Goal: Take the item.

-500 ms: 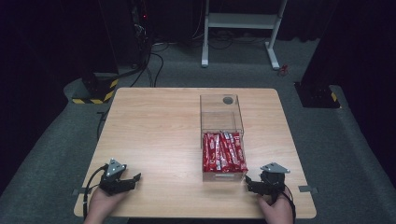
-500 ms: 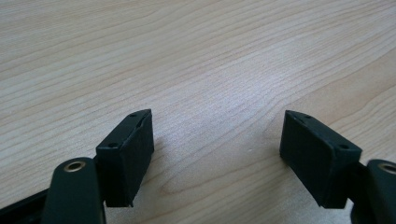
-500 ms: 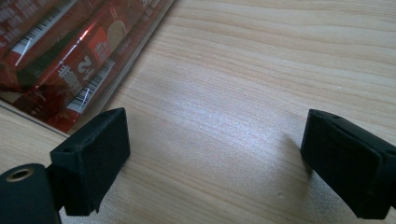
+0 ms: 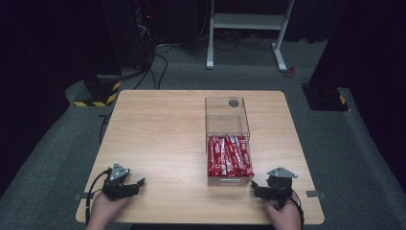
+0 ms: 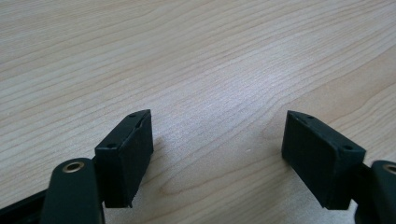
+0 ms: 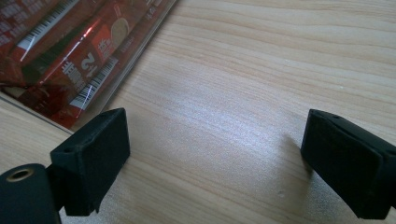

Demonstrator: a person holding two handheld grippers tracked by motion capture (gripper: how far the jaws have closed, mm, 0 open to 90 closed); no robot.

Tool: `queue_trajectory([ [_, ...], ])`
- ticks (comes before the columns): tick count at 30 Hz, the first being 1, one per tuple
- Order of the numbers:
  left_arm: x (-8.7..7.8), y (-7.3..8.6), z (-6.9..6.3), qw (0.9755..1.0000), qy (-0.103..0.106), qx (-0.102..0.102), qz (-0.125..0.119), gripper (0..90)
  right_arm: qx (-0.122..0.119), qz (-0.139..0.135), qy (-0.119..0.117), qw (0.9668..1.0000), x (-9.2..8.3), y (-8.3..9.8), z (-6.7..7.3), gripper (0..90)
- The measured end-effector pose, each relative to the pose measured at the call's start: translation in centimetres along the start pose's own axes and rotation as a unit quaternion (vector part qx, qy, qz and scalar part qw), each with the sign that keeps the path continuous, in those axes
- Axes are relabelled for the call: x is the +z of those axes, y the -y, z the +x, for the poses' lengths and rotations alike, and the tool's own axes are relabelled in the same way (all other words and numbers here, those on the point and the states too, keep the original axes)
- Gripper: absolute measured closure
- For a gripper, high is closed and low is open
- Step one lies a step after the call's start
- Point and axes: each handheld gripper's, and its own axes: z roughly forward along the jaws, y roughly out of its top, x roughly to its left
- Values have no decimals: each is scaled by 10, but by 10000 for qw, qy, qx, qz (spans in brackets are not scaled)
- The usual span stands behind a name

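You are resting both hands low at the near edge of the table (image 4: pixel 158 129). Your left gripper (image 4: pixel 135 184) and right gripper (image 4: pixel 256 187) are gaping wide, holding nothing. The red packets (image 4: pixel 229 155) are lying in the clear box (image 4: pixel 227 120). Nothing looks started yet.

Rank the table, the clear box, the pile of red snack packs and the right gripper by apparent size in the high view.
1. Table
2. Clear box
3. Red snack packs, filling the box's near half
4. Right gripper, clearly smallest
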Motion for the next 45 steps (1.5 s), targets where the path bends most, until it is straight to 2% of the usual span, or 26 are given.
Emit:
queue_trajectory([
  [8, 0, -2, -1, 10000, -11, -37, 61, 257, -6, -1, -9, 10000, 0, 0, 0, 80],
  [10, 1, -4, -3, 9999, 35, 34, 113, 262, -7, 0, -9, 10000, 0, 0, 0, 80],
  [16, 3, -10, -11, 9997, 91, 41, 232, 282, -17, -1, 1, 10000, 0, 0, 0, 79],
  [22, 5, -13, -17, 9995, 135, 140, 250, 304, -19, -1, 3, 10000, 0, 0, 0, 79],
  [38, 5, -23, -41, 9985, 365, 418, 48, 379, -45, -7, -11, 10000, 0, 0, 0, 80],
  [45, 3, -27, -48, 9979, 474, 437, -58, 388, -42, -4, -8, 10000, 0, 0, 0, 80],
])
